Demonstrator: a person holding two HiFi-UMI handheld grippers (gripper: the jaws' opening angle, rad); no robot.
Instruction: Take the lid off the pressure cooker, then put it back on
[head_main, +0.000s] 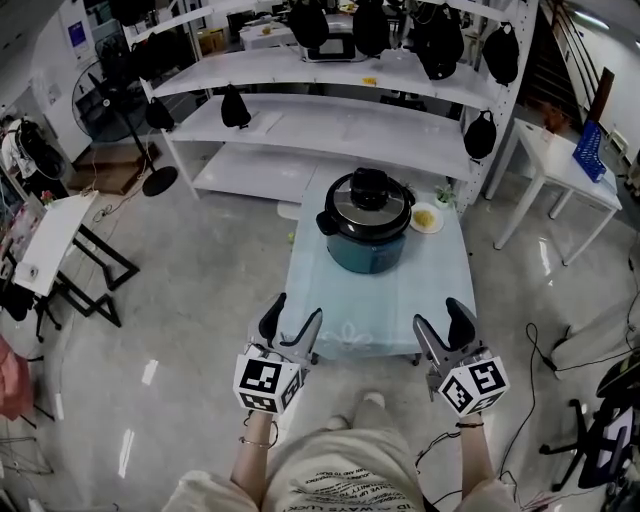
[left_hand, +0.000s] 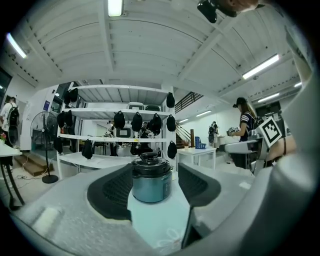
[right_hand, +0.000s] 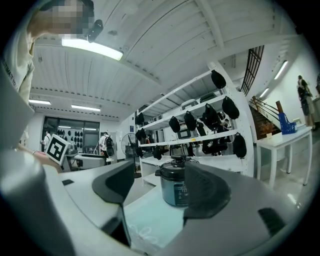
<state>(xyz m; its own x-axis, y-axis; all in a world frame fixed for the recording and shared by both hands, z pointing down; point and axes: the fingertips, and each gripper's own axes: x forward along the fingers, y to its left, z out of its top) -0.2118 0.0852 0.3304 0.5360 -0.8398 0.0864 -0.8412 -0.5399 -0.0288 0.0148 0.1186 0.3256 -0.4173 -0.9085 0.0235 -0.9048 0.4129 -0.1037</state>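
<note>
left gripper (head_main: 295, 310) and right gripper (head_main: 440, 315) hover level at the near edge of the table (head_main: 350, 325), both with jaws spread wide and gripping nothing. cooker (head_main: 366, 235) stands at the far end, well apart from both, lid (head_main: 368, 195) on, plate (head_main: 427, 218) just beside it.

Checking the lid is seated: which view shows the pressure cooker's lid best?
The head view: the lid shows whole from above, on the cooker. The left gripper view shows it side-on; the right gripper view too, one jaw covering its edge.
</note>
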